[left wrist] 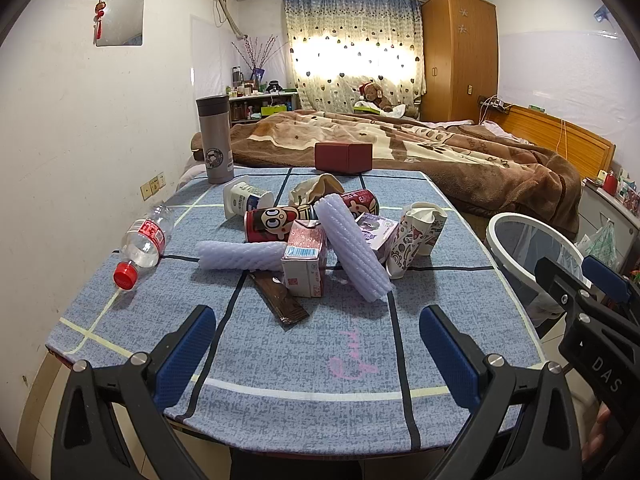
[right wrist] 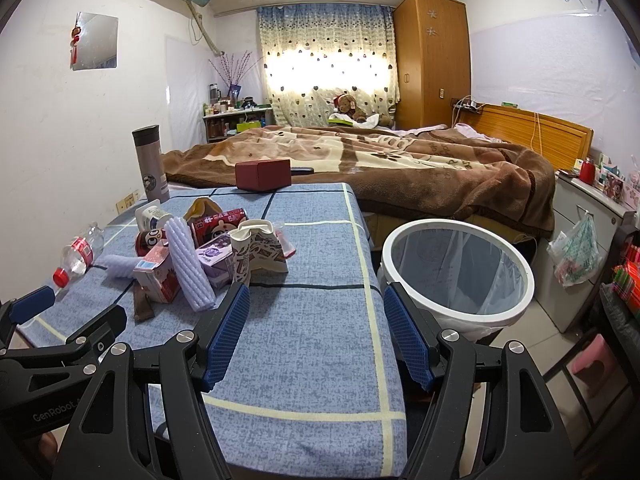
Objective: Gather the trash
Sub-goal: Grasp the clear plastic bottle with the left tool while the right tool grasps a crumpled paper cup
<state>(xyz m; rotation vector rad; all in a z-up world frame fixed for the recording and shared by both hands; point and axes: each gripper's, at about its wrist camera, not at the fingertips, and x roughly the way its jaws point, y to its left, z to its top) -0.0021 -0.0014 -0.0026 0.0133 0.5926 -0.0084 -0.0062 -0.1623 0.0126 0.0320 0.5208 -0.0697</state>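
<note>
Left tongs gape wide and empty over the near surface; dead ahead sits the trash pile, a foam sleeve lying lengthwise toward them. Right tongs, wide too, hover nearer the bin, further from the pile.

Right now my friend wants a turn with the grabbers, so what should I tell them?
Left gripper: open, empty, near the table edge.
Right gripper: open, empty, beside the bin.
Trash pile sits mid-table: cans, cartons, foam sleeves, crumpled paper cup. The water bottle lies apart on the left.
The white bin stands off the table's right side; I see no trash inside.
Nothing looks collected yet; everything is left.
</note>
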